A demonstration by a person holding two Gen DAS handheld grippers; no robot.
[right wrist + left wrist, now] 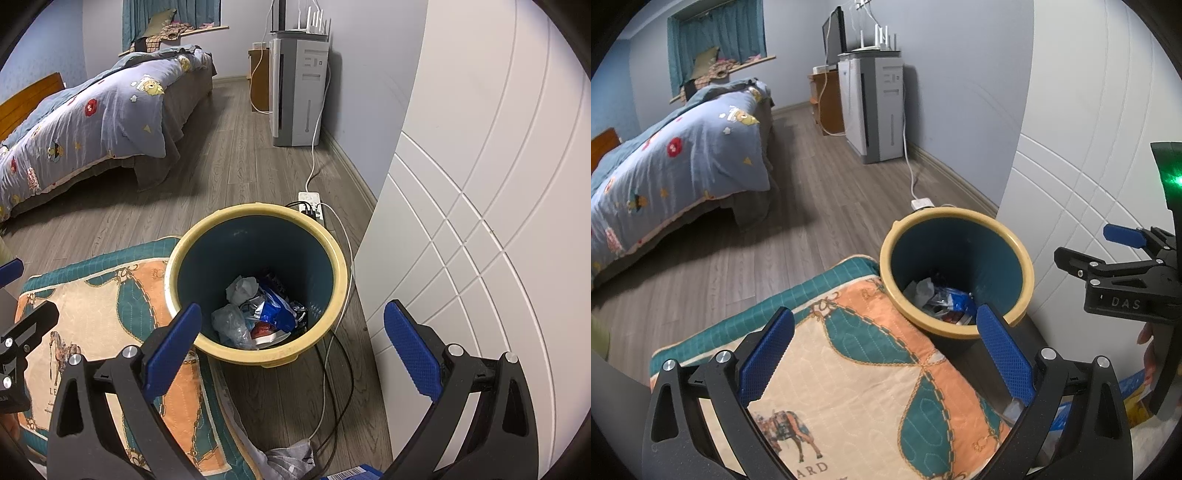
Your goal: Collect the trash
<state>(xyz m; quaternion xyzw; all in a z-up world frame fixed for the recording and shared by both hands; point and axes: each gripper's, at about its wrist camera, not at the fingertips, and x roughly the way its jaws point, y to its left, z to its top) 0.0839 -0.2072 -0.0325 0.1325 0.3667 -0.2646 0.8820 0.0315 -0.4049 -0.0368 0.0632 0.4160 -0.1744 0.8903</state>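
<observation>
A round trash bin (258, 212) with a yellow rim and dark teal inside stands on the floor; it also shows in the left wrist view (956, 214). Crumpled wrappers and paper (258, 314) lie at its bottom, also seen in the left wrist view (942, 301). My right gripper (291, 339) is open and empty, above the bin's near rim. My left gripper (886, 350) is open and empty, above the patterned cushion (849, 369) beside the bin. The right gripper shows at the right edge of the left wrist view (1108, 251).
A white panelled door (480, 221) stands right of the bin. A power strip (312, 203) and cables (332, 369) lie behind and beside it. A bed with a blue quilt (92, 122) stands at left, a white appliance (299, 92) by the far wall. Grey crumpled material (291, 461) lies by the cushion.
</observation>
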